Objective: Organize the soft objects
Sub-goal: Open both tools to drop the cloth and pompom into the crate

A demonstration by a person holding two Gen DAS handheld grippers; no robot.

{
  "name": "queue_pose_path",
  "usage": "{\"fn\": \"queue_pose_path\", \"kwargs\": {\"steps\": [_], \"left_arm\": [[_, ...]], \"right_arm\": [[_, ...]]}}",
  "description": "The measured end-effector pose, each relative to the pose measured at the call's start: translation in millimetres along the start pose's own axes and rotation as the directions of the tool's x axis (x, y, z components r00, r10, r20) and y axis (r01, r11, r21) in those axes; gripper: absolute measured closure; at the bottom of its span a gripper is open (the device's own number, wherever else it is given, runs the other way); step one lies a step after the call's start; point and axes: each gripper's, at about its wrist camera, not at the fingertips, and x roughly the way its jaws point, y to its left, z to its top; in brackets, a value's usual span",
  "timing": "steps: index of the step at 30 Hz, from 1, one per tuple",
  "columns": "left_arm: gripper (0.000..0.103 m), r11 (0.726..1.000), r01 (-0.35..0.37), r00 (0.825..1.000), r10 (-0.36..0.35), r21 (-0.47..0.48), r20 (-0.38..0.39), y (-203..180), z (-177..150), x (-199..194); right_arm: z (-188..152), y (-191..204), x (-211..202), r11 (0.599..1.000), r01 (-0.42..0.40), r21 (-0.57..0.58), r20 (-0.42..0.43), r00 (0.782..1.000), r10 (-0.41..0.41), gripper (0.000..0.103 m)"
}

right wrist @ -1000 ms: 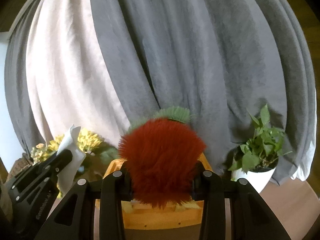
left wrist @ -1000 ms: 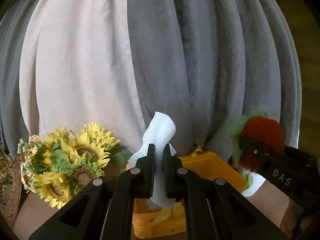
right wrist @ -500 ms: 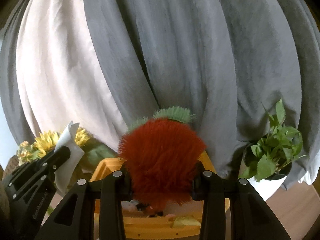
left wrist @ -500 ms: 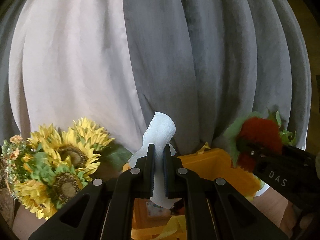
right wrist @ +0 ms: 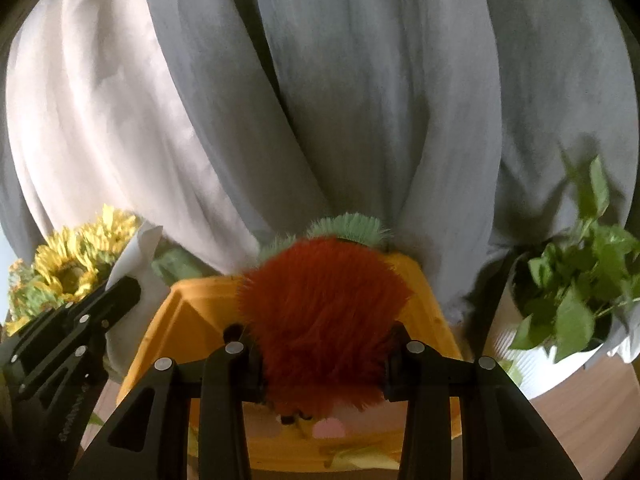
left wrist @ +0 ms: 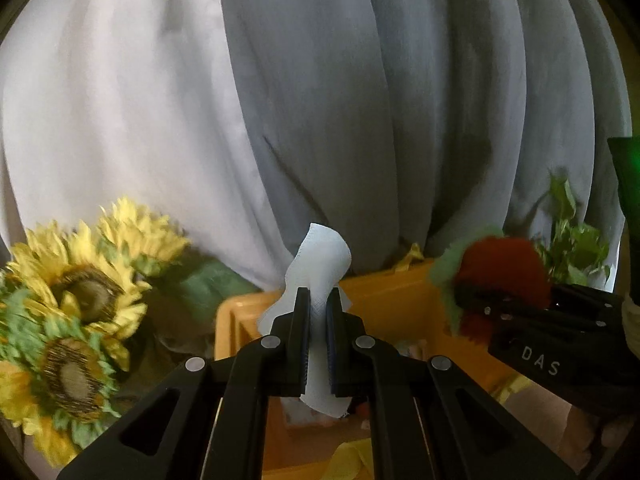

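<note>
This looks like a lived-in home room: long grey and cream curtains [right wrist: 320, 100] hang behind a sunflower bouquet [left wrist: 76, 308], a potted green houseplant [right wrist: 576, 280] and a wooden floor [right wrist: 592, 412].

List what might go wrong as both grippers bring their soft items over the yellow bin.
1. The white cloth is pinched by a narrow strip in the left gripper; it may slip early.
2. The red plush toy hides the yellow bin below, so the right gripper may release off target.
3. The grippers are close and may collide.
</note>
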Motion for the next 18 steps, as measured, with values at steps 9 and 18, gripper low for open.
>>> {"fn": "queue_pose_path", "kwargs": {"steps": [9,18], "left_arm": [[0.088,0.999,0.042,0.988,-0.045,-0.025,-0.147,1.5,-19.8,36.1],[0.058,0.999,0.041,0.985,-0.044,-0.024,-0.167,-0.3,-24.0,37.9]], "right_arm": [[-11.9,-1.8,30.2,1.0,-0.001,-0.021,-0.121,0.993,-0.001,0.062],[-13.6,-4.2,31.5,0.999,0.035,-0.029,-0.133,0.99,-0.038,0.039]]}}
